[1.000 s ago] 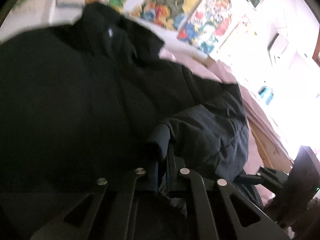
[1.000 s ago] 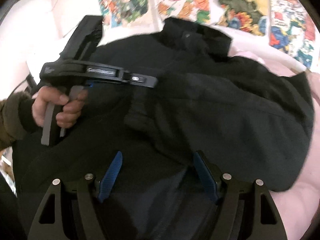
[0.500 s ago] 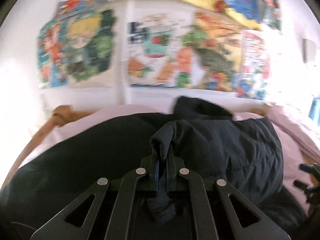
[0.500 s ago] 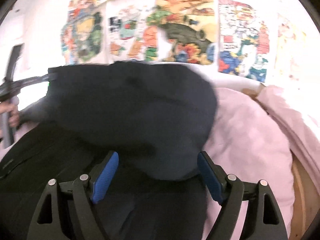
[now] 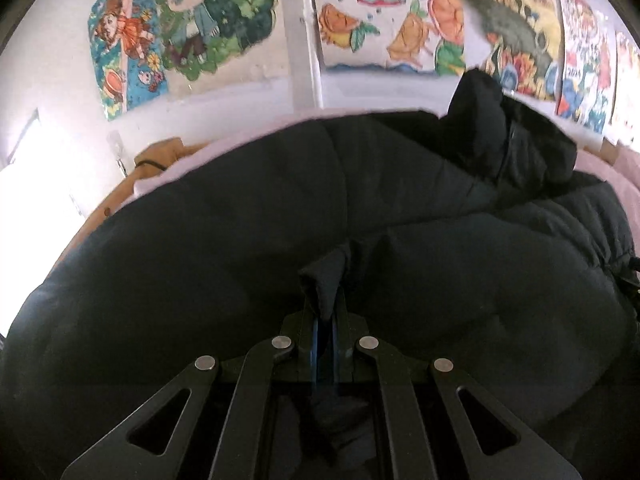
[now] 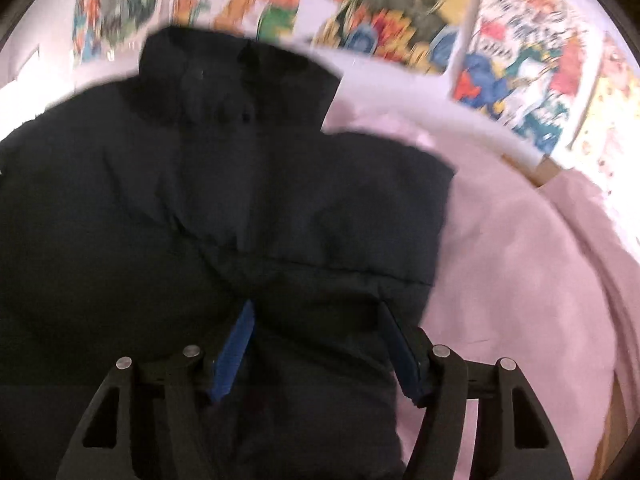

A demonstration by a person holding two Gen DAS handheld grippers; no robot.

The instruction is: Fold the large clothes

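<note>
A large black padded jacket (image 5: 224, 248) lies spread on a pink bed cover (image 6: 520, 272), collar (image 6: 224, 76) toward the wall. My left gripper (image 5: 325, 304) is shut on a pinch of the jacket's black fabric (image 5: 326, 276), low over the jacket's middle. In the right wrist view the jacket (image 6: 160, 208) fills the left and centre. My right gripper (image 6: 316, 320) is open, its blue pads (image 6: 236, 344) spread over the jacket's lower right part with fabric between them. That view is blurred.
Colourful cartoon posters (image 5: 184, 28) cover the white wall behind the bed. A wooden bed frame (image 5: 120, 192) shows at the left edge and at the lower right in the right wrist view (image 6: 612, 432). Bare pink cover lies to the jacket's right.
My left gripper, still holding the fabric, has carried it across and down onto the jacket. My right gripper stays open and has dropped closer over the jacket's lower right part.
</note>
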